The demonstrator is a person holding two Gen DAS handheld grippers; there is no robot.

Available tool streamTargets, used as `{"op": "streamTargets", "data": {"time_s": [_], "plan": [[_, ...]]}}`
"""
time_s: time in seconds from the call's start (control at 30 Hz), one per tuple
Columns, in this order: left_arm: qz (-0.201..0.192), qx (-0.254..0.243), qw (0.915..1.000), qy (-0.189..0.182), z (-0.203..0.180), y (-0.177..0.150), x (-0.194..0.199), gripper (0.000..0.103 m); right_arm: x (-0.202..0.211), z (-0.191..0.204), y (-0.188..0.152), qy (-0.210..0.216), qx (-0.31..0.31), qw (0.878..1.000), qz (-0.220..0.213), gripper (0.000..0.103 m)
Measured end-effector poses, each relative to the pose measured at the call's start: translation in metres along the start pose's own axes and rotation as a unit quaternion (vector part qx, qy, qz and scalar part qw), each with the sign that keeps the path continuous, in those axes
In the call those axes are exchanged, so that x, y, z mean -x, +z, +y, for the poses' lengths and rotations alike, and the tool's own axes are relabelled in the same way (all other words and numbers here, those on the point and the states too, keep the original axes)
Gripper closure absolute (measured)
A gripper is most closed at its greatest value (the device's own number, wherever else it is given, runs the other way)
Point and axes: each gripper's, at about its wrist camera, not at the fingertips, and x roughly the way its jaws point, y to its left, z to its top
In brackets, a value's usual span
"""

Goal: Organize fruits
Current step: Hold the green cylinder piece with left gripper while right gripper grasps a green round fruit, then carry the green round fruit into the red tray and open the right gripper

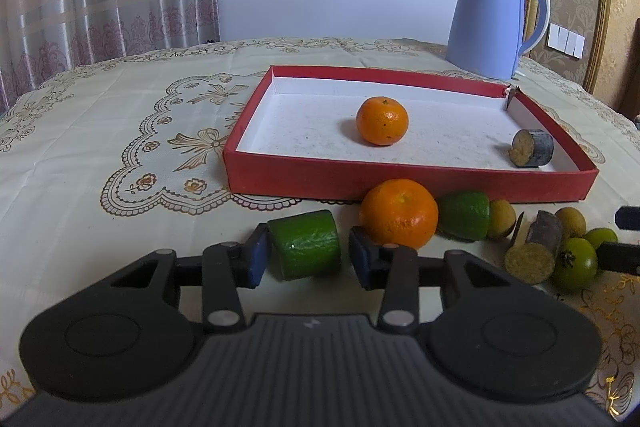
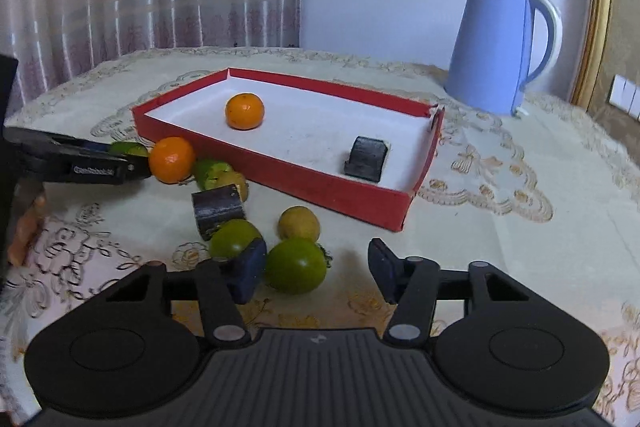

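Note:
A red tray holds an orange and a dark sugarcane piece. My left gripper is open around a green cut fruit piece on the cloth, with gaps on both sides. Beside it lie a second orange, another green piece, a sugarcane piece, small yellow fruits and green round fruits. My right gripper is open around a green round fruit.
A blue kettle stands behind the tray at the back right. A patterned cream tablecloth covers the table. A curtain hangs at the back left. The left gripper shows in the right wrist view.

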Motion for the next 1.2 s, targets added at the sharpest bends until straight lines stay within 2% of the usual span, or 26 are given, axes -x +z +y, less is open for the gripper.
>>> {"op": "streamTargets", "data": {"time_s": [0.13,0.4,0.47,0.87,1.03,1.2], "plan": [[0.0,0.0,1.0,0.0,0.0,0.0,0.0,0.064,-0.006,-0.001,-0.002,-0.003,-0.002,1.0,0.004,0.05],[0.0,0.0,1.0,0.0,0.0,0.0,0.0,0.064,-0.024,0.0,-0.006,0.009,-0.006,1.0,0.017,0.058],[0.0,0.0,1.0,0.0,0.0,0.0,0.0,0.064,-0.022,0.003,-0.009,0.004,0.002,1.0,0.007,0.07],[0.0,0.0,1.0,0.0,0.0,0.0,0.0,0.064,-0.008,0.004,-0.008,-0.01,0.004,1.0,-0.014,0.07],[0.0,0.0,1.0,0.0,0.001,0.0,0.0,0.064,0.0,-0.006,0.017,-0.026,-0.001,0.998,-0.05,0.07],[0.0,0.001,1.0,-0.002,0.0,0.0,0.0,0.063,-0.026,-0.008,0.043,-0.034,0.003,0.998,-0.059,0.07]]}}
